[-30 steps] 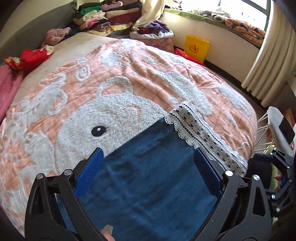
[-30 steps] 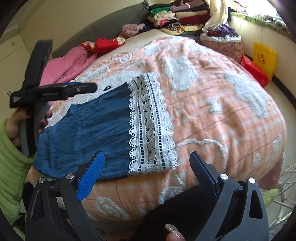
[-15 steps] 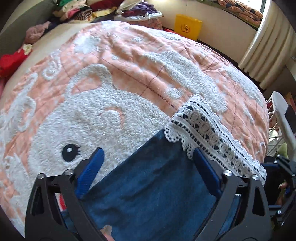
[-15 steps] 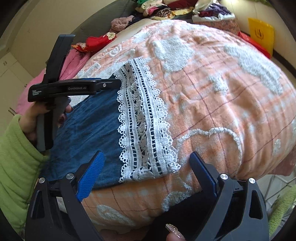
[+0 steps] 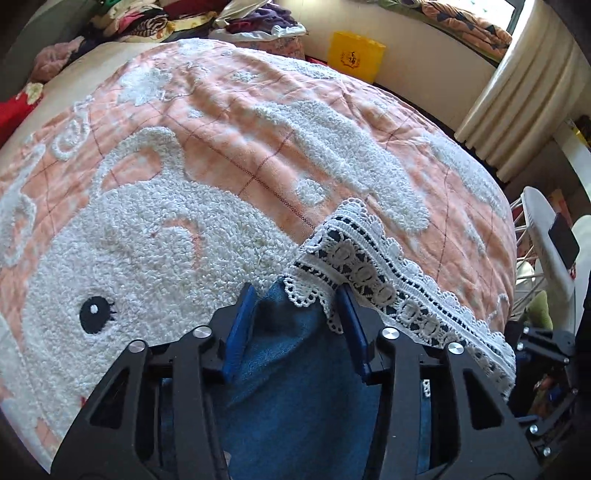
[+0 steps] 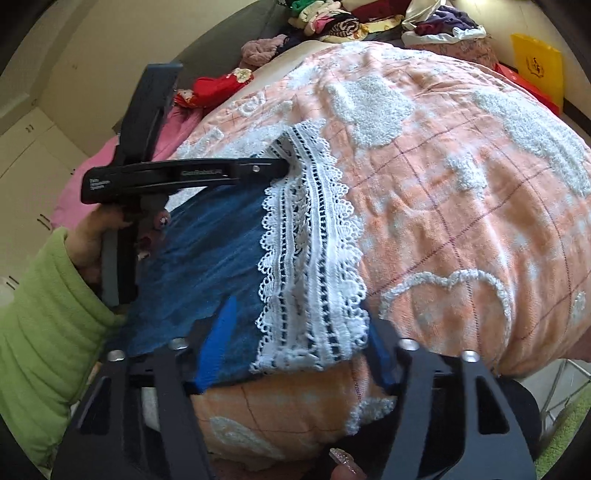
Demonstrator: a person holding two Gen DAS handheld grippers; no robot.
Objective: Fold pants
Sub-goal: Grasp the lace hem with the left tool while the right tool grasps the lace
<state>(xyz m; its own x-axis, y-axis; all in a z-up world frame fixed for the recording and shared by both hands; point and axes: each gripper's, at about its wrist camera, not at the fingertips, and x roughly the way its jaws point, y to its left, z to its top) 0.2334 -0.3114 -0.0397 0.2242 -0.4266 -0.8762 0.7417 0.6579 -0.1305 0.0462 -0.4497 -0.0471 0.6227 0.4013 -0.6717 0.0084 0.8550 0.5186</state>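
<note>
The blue pants (image 6: 207, 258) with a white lace hem (image 6: 310, 266) are lying on the near edge of the bed's peach quilt (image 6: 461, 206). The left gripper (image 5: 295, 306) is pinching the far hem corner, its fingers having just been closing; the right gripper (image 6: 299, 347), also just narrowing, is bunching the near hem corner between its fingers.

a peach bedspread (image 5: 229, 110) with fluffy white bear patches is covering the bed, yellow bag (image 5: 356, 61) sitting by the wall, clothes pile (image 6: 332, 18) slumping behind
</note>
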